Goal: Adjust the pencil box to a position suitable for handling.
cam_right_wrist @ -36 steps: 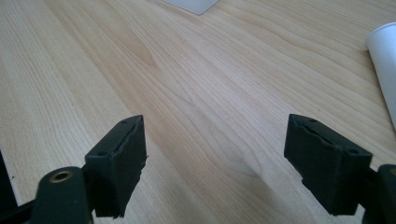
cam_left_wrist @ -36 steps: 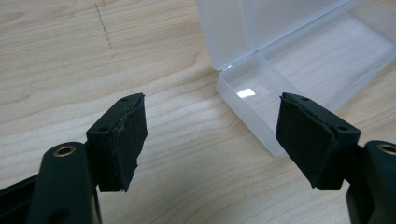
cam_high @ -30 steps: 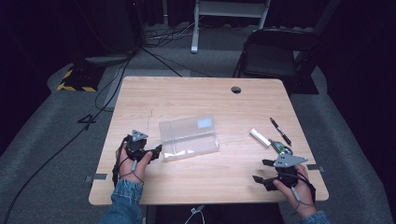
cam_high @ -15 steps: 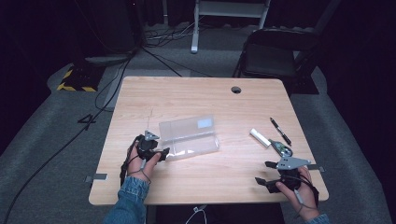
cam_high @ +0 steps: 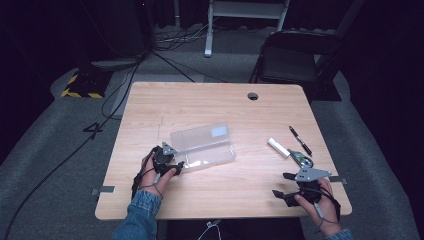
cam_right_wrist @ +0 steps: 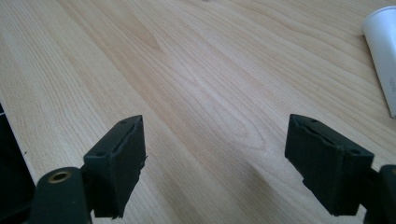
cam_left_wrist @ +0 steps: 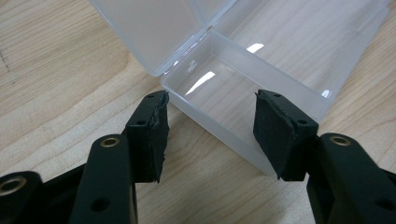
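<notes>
A clear plastic box [cam_high: 202,147] lies with its lid folded back in the middle of the wooden table [cam_high: 210,107]. My left gripper [cam_high: 178,166] is at the box's left end. In the left gripper view it [cam_left_wrist: 210,105] is open, with the short end of the box's tray [cam_left_wrist: 243,88] between the jaws. The left pad [cam_left_wrist: 156,135] sits by the hinge corner; I cannot tell whether it touches. My right gripper [cam_high: 281,185] rests near the table's front right, pointing left. It [cam_right_wrist: 217,130] is open over bare wood.
To the right of the box lie a white tube [cam_high: 278,147], also at the right gripper view's edge [cam_right_wrist: 384,51], a black pen [cam_high: 300,140] and a small metallic object [cam_high: 301,159]. A cable hole [cam_high: 252,96] sits at the back. A folding chair [cam_high: 295,60] stands behind the table.
My left gripper has moved right, up to the box's left end, and now straddles it. The right gripper has hardly shifted.
</notes>
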`<state>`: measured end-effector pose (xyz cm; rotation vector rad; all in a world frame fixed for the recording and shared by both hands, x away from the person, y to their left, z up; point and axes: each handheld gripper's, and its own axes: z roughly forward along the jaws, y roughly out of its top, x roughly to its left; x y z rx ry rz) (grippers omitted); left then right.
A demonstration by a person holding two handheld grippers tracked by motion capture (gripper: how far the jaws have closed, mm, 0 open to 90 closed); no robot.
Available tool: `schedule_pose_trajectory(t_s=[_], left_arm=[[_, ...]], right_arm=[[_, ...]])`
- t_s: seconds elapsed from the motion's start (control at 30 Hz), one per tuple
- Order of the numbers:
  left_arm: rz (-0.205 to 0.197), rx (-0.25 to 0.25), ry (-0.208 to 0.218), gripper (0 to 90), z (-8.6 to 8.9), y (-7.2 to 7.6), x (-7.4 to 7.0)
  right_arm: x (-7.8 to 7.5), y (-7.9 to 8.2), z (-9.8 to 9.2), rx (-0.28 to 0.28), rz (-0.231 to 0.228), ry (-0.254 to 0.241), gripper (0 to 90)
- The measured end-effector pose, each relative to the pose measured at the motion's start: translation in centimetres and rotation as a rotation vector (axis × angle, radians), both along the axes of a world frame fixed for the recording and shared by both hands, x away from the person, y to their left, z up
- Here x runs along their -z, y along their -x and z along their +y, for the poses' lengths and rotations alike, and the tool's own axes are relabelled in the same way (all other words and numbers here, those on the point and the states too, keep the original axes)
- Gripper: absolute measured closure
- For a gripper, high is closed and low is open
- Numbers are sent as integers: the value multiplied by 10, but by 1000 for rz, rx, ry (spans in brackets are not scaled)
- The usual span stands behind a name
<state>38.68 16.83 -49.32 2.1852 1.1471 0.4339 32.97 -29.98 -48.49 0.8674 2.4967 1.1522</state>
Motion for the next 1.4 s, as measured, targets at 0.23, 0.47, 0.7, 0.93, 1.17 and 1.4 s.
schedule_pose_trajectory(t_s=[0.23,0.47,0.7,0.93,1.17,1.4], left_arm=[[0,37,13,454,-4,2,1],[7,77,42,453,-8,11,3],[15,149,29,451,-19,23,1],[18,206,23,451,-37,31,1],[37,286,20,439,-58,41,0],[43,323,18,435,-68,48,-1]], right_arm=[[-2,-1,-2,4,-2,-3,212],[-4,-2,-4,14,-2,-15,212],[-4,-4,-6,14,-2,-22,215],[-5,-4,-6,16,-8,-25,217],[-4,-5,-9,29,-5,-30,218],[-5,-6,-11,38,-10,-32,220]])
